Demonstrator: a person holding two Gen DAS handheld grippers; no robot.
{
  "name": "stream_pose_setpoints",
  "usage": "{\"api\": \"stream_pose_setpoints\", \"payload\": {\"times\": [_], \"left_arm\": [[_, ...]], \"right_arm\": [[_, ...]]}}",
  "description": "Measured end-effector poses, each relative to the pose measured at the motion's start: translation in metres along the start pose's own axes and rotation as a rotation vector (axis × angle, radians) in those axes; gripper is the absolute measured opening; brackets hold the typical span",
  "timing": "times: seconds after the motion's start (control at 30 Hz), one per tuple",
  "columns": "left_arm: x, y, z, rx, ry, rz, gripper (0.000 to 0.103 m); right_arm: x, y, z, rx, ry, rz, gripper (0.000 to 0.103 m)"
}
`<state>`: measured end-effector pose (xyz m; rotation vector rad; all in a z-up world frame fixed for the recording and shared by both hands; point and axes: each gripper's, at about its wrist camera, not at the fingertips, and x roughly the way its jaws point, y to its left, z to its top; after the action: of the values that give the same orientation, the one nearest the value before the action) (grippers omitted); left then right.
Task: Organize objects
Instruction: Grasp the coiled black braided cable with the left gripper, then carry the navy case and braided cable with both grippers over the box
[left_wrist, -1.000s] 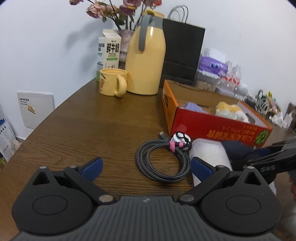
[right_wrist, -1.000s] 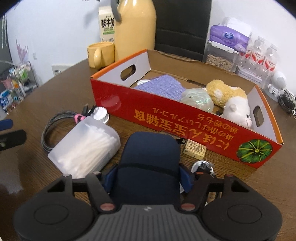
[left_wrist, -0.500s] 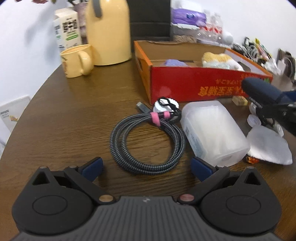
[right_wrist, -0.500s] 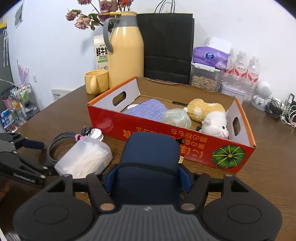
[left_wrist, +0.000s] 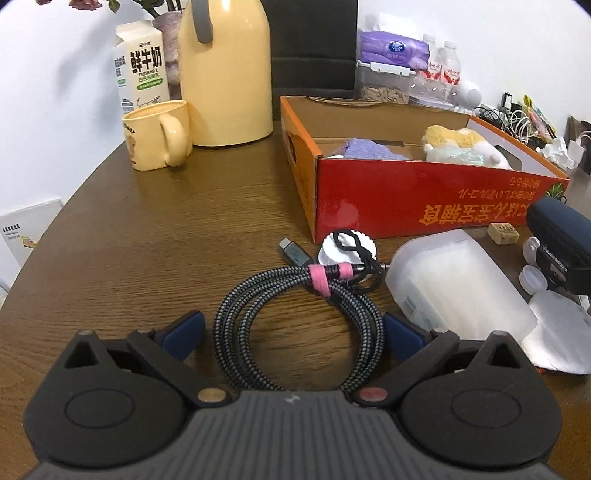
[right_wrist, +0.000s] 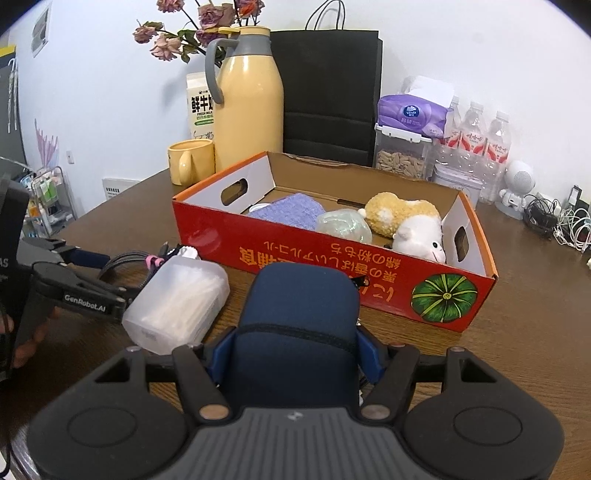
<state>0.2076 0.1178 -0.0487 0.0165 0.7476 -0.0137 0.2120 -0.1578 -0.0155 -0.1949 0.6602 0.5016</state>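
Note:
A coiled grey braided cable (left_wrist: 295, 325) with a pink tie lies on the brown table, between the two blue pads of my left gripper (left_wrist: 293, 330). That gripper is open and its pads flank the coil without pressing it. From the right wrist view the left gripper (right_wrist: 114, 277) comes in from the left at the cable (right_wrist: 125, 258). My right gripper (right_wrist: 293, 352) is shut on a navy zip case (right_wrist: 299, 314), held just in front of the red cardboard box (right_wrist: 332, 266). The box (left_wrist: 424, 199) holds a purple cloth, a plush toy and a clear pouch.
A translucent cotton-swab box (left_wrist: 454, 288) lies right beside the cable. A white pouch (left_wrist: 561, 332), small lids and a tan block sit to its right. A yellow mug (left_wrist: 159, 136), yellow thermos (left_wrist: 225, 74), milk carton, black bag and bottles stand behind.
My left gripper has come down and forward over the cable, so the coil now lies between its fingers. My right gripper has lifted the navy case slightly, away from the box front.

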Motion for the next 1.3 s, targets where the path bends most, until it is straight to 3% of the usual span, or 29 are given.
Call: {"api": "stream_pose_setpoints", "payload": {"times": [0.1,0.17,0.47,0.73,1.07,1.3], "left_arm": [[-0.001,-0.001,-0.001,-0.009,-0.002,0.012,0.103],[-0.003,-0.003,-0.002,-0.008,-0.008,0.010,0.095],[-0.017,-0.004,-0.008,-0.037,-0.025,0.010,0.090],[-0.053,-0.005,0.001,-0.042,-0.117,0.030,0.090],[-0.087,-0.030,0.043,-0.028,-0.266,-0.008,0.090],[-0.073,-0.050,0.088,-0.088,-0.344,-0.055,0.090]], "right_arm": [[0.000,0.001,0.000,0.003,-0.006,0.009,0.066],[0.000,0.001,-0.001,0.008,-0.008,0.014,0.066],[-0.004,-0.006,-0.006,0.031,-0.016,0.025,0.066],[-0.010,-0.013,-0.007,0.042,-0.041,0.038,0.066],[-0.020,-0.019,0.012,0.045,-0.129,0.049,0.066],[-0.017,-0.030,0.049,0.051,-0.228,0.034,0.066]]}}
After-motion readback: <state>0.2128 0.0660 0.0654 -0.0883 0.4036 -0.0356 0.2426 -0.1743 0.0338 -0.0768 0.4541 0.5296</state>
